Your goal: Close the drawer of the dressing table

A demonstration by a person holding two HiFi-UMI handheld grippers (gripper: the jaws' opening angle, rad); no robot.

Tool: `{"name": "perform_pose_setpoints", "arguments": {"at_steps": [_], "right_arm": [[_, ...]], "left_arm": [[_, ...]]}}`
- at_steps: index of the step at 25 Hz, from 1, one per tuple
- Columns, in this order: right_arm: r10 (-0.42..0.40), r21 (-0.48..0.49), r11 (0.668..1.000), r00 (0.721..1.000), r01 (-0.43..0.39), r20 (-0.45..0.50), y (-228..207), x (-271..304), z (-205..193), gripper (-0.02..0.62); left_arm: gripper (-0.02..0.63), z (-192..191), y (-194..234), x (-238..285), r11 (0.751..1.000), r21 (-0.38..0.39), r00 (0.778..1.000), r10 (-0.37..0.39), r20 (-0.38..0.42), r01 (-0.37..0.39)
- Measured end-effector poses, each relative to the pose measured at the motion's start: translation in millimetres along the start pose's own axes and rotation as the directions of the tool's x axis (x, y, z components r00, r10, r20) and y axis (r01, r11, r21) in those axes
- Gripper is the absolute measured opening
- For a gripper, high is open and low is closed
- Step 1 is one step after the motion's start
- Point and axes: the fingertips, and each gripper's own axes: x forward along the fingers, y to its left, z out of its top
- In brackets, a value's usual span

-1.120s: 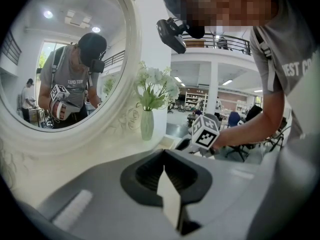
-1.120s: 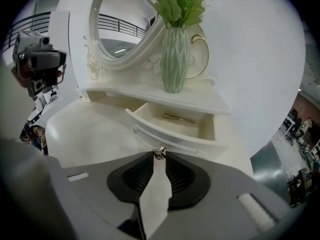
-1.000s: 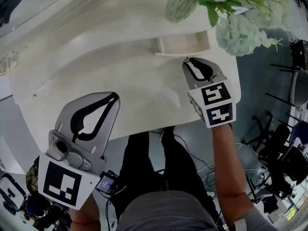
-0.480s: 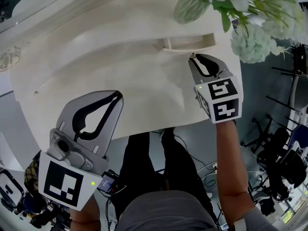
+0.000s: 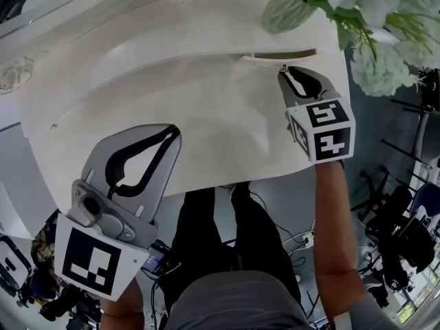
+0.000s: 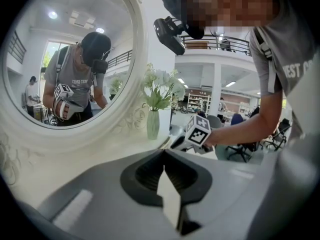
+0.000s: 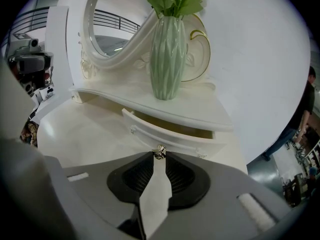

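Note:
The white dressing table (image 5: 172,81) fills the head view. Its small drawer (image 5: 278,55) under the raised shelf shows only as a thin slit there. In the right gripper view the drawer (image 7: 170,130) still stands a little way out, with a narrow gap above its front. My right gripper (image 5: 283,69) is shut, and its tips (image 7: 159,157) press against the drawer's small metal knob (image 7: 160,151). My left gripper (image 5: 172,130) is shut and empty, hanging over the table's front left part, apart from the drawer.
A ribbed green vase (image 7: 167,59) with white flowers (image 5: 371,19) stands on the shelf right above the drawer. The oval mirror (image 6: 60,59) rises behind the table. Beyond the table's right edge lie the floor, cables and stands (image 5: 405,212).
The drawer has slid inward from clearly open to nearly flush. My right gripper moved forward with it, tips at the knob. The left gripper barely moved.

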Motion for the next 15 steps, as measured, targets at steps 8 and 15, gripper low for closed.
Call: {"name": "perform_pose_setpoints", "arguments": {"at_steps": [8, 15], "right_arm": [[-0.014, -0.010, 1.000, 1.000, 0.014, 0.010, -7, 9, 15, 0.078], [-0.013, -0.023, 1.000, 1.000, 0.014, 0.006, -13, 17, 25, 0.080]], "left_arm": [[0.002, 0, 4, -4, 1.000, -0.002, 1.000, 0.007, 0.004, -0.007], [0.002, 1, 7, -8, 1.000, 0.000, 1.000, 0.016, 0.006, -0.016]]}}
